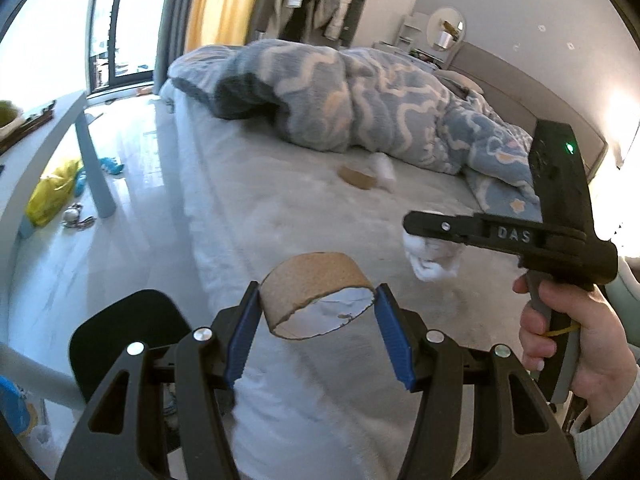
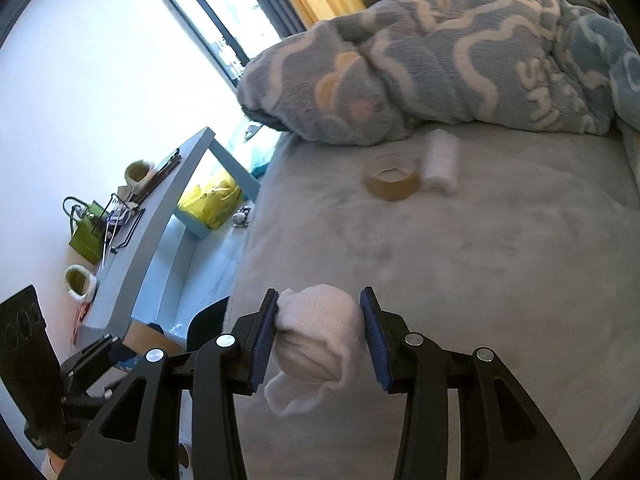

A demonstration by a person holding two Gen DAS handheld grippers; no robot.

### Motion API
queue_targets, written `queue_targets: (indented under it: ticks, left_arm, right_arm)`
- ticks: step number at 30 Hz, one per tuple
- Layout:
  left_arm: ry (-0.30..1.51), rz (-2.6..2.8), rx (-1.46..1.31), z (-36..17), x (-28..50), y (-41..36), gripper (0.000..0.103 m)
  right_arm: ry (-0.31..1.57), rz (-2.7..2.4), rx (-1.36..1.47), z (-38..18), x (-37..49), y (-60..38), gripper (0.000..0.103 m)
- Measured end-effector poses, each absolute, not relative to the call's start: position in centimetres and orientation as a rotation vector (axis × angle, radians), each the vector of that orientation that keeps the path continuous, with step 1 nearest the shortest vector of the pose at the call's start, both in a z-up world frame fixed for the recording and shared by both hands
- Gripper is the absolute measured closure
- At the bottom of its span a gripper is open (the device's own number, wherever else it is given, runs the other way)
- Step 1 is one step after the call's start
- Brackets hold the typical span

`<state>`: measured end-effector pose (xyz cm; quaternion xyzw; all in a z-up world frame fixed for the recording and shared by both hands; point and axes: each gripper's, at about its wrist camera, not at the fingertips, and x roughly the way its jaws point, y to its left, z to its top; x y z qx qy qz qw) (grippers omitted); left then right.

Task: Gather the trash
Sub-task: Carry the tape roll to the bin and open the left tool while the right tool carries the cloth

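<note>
On the bed (image 2: pixel 500 260), near the fluffy blanket (image 2: pixel 440 60), lie a tape roll (image 2: pixel 392 182) and a white roll (image 2: pixel 440 160). The left gripper (image 1: pixel 318 312) clamps a cardboard ring (image 1: pixel 316 280); the right gripper (image 2: pixel 320 340) clamps a soft white wad (image 2: pixel 316 336).

Both wrist views close above bed (image 1: pixel 280 216), facing duvet (image 2: pixel 440 60)

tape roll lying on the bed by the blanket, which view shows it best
The right wrist view. There the tape roll lies flat on the bed, with its ring shape and centre hole clear, beside a white wad. The left wrist view shows it farther off and blurred, only a brown patch.
</note>
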<state>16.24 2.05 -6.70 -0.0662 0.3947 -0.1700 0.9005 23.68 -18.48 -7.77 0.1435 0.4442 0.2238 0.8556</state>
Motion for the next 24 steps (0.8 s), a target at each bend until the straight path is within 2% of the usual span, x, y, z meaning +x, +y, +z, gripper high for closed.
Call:
queue_targets:
  ticks: [15, 24]
  left_arm:
    - [0.840, -0.226, -0.146, -7.4, 15.9, 9.6, 0.043]
    - [0.945, -0.167, -0.173, -10.0, 16.2, 14.0, 0.043]
  right_arm:
    - [0.927, 0.562, 0.227, -7.0, 23.8, -10.6, 0.061]
    - [0.926, 0.631, 0.182, -6.9, 23.6, -5.5, 0.061]
